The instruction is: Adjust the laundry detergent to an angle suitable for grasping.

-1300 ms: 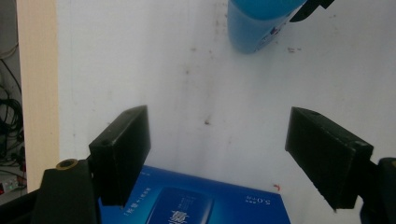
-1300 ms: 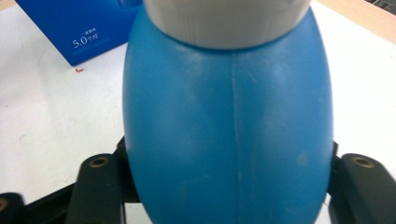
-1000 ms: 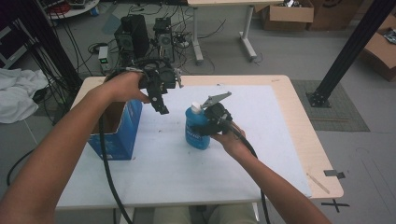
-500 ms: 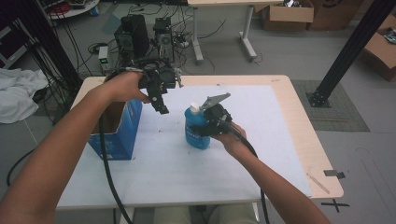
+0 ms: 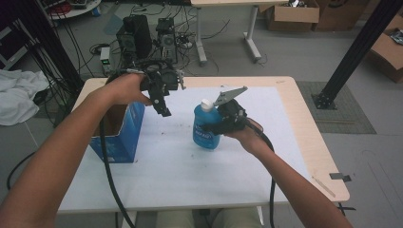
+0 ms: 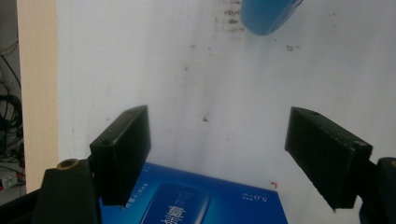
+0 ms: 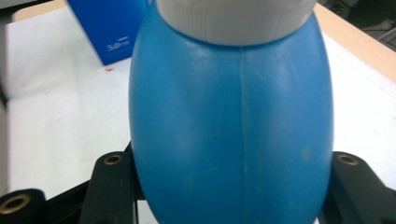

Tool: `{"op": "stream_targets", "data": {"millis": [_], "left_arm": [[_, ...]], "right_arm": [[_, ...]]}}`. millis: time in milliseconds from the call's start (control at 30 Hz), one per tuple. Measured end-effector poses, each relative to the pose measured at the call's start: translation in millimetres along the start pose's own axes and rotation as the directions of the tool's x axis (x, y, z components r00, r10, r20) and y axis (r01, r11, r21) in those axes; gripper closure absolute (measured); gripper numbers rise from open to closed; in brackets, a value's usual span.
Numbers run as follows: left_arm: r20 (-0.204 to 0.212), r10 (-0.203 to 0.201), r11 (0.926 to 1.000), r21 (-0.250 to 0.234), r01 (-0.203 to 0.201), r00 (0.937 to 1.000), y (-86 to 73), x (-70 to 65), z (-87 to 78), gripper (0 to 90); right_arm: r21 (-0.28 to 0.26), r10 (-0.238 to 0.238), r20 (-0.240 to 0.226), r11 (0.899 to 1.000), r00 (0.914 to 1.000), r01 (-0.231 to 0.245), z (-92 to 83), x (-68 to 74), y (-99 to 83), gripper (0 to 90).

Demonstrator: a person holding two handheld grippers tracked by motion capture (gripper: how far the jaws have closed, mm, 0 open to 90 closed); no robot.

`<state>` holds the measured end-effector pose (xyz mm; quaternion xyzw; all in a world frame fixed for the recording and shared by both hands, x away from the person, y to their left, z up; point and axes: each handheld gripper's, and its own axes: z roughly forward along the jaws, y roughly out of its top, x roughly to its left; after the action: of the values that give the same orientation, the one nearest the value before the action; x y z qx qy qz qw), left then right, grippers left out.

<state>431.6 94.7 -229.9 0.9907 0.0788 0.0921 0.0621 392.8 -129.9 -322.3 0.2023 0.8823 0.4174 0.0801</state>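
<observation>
The blue bottle (image 5: 207, 127) with its white cap (image 5: 206, 103) stands near the middle of the bench (image 5: 294, 128), upright or nearly so, clamped between the jaws of the right tongs (image 5: 212, 127). Over the last second those jaws have been closing and now sit tight on the bottle's belly; against the frames from a second and half a second ago the bottle looks to have come up a little with the hand, though from the high view I cannot tell whether its base has left the white sheet. Judged from that, the grasp is done and the lift is beginning, most likely toward the open blue box (image 5: 122, 137) at the bench's left edge.

The left tongs (image 5: 165, 108) hang open above the bench between the box and the bottle, holding nothing; the left hand (image 5: 124, 89) keeps the place it had in the earlier frames.

The right gripper view shows the grip closely: the bottle (image 7: 231, 126) swells wide between the two black jaws, both pressed against its sides, with the ribbed cap (image 7: 233, 21) at the top and the box (image 7: 109, 28) behind. The left gripper view looks down past its own spread jaws at the stained white sheet (image 6: 196, 84), a corner of the box (image 6: 196, 203) below, and the bottle (image 6: 268, 16) at the top edge.
</observation>
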Motion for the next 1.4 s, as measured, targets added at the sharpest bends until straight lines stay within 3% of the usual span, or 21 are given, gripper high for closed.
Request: {"op": "stream_targets", "data": {"millis": [267,367,533,567,633,667,733,833,867,933,1000,1033,1167,1400], "left_arm": [[0.002,0.006,1.0,0.005,-0.006,1.0,2.9,-2.4,-0.8,23.2],[0.004,0.003,1.0,0.007,-0.003,1.0,4.2,-4.0,0.5,23.2],[0.005,0.009,0.9999,0.009,-0.009,0.9999,5.5,-4.9,1.8,23.2],[0.01,0.005,0.9999,0.011,-0.005,0.9999,5.7,-5.5,2.1,23.2],[0.009,0.005,0.9999,0.011,-0.005,0.9999,5.7,-5.6,2.6,23.2],[0.009,0.005,0.9999,0.013,-0.005,0.9999,5.8,-5.6,2.5,23.2],[0.004,0.006,1.0,0.006,-0.006,1.0,5.5,-5.7,3.0,23.2],[0.008,0.003,0.9999,0.01,-0.003,1.0,5.3,-5.7,2.9,23.2],[0.007,0.004,0.9999,0.01,-0.004,1.0,5.0,-5.7,3.1,23.2],[0.007,0.003,0.9999,0.011,-0.003,1.0,4.8,-5.7,3.3,23.2],[0.01,0.003,0.9999,0.014,-0.003,0.9999,4.7,-5.8,3.5,23.2],[0.011,0.003,0.9999,0.015,-0.003,0.9999,4.6,-5.8,3.6,23.2],[0.005,0.004,0.9999,0.012,-0.004,1.0,4.5,-5.9,3.3,23.2],[0.007,0.001,0.9999,0.017,-0.001,1.0,3.0,-5.2,3.7,23.2]], "right_arm": [[0.004,-0.072,-0.083,0.997,0.994,0.072,-15.2,2.6,-3.7,43.8],[-0.012,-0.096,-0.133,0.995,0.9864,0.096,-19.4,4.4,-7.5,43.7],[-0.021,-0.137,-0.171,0.991,0.9758,0.135,-19.2,7.6,-10.1,43.7],[-0.023,-0.153,-0.197,0.988,0.9685,0.151,-18.2,9.7,-11.2,43.7],[-0.025,-0.163,-0.206,0.987,0.9648,0.161,-17.8,10.3,-11.3,43.8],[-0.029,-0.189,-0.229,0.982,0.9548,0.188,-16.7,12.4,-11.2,43.8],[-0.031,-0.195,-0.238,0.981,0.9513,0.193,-16.4,13.2,-11.2,43.8],[-0.046,-0.229,-0.282,0.973,0.9317,0.225,-13.3,16.5,-10.1,43.8],[-0.046,-0.229,-0.282,0.973,0.9317,0.225,-13.3,16.5,-10.1,43.8],[-0.048,-0.257,-0.302,0.966,0.918,0.254,-10.7,17.9,-10.1,43.9],[-0.047,-0.262,-0.307,0.964,0.9149,0.261,-9.9,18.0,-10.2,43.9],[-0.043,-0.282,-0.317,0.958,0.9054,0.283,-6.8,18.1,-10.7,43.9],[-0.028,-0.3,-0.326,0.951,0.8966,0.308,-2.2,17.9,-11.9,43.8],[-0.015,-0.303,-0.327,0.949,0.8951,0.316,9.9,14.0,-16.1,43.9]]}}
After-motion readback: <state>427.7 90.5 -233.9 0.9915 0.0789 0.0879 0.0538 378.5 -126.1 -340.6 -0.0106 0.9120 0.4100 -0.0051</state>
